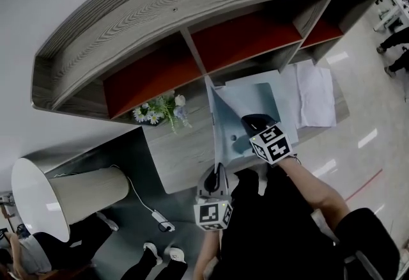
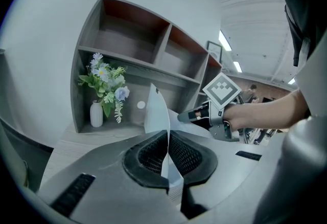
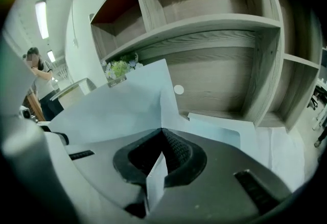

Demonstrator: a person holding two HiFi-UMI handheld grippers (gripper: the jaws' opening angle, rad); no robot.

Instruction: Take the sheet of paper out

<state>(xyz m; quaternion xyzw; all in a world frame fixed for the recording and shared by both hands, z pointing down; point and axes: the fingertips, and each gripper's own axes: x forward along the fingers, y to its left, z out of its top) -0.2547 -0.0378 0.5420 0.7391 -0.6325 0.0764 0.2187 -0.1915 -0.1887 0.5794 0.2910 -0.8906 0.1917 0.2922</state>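
A pale blue folder point(image 1: 259, 98) lies on the grey desk point(image 1: 176, 151) below the shelf. A pale sheet point(image 1: 225, 125) stands up from its left side, raised on edge. My left gripper point(image 1: 218, 174) is shut on the near bottom edge of that sheet point(image 2: 154, 110), which runs up between the pads point(image 2: 186, 154). My right gripper point(image 1: 246, 123) is higher, over the folder, and shut on the same raised paper point(image 3: 115, 108). A strip of the paper is pinched in the right gripper point(image 3: 160, 160). From the left gripper view, the right gripper point(image 2: 185, 116) touches the sheet's far side. Whether folder cover and sheet are separate layers is unclear.
A wooden shelf unit point(image 1: 192, 23) with red-backed compartments rises behind the desk. A small white vase of flowers point(image 1: 160, 110) stands at the desk's back left. Loose white papers point(image 1: 317, 94) lie to the folder's right. A white lamp shade point(image 1: 61, 195) and a cable plug point(image 1: 163, 222) sit below left.
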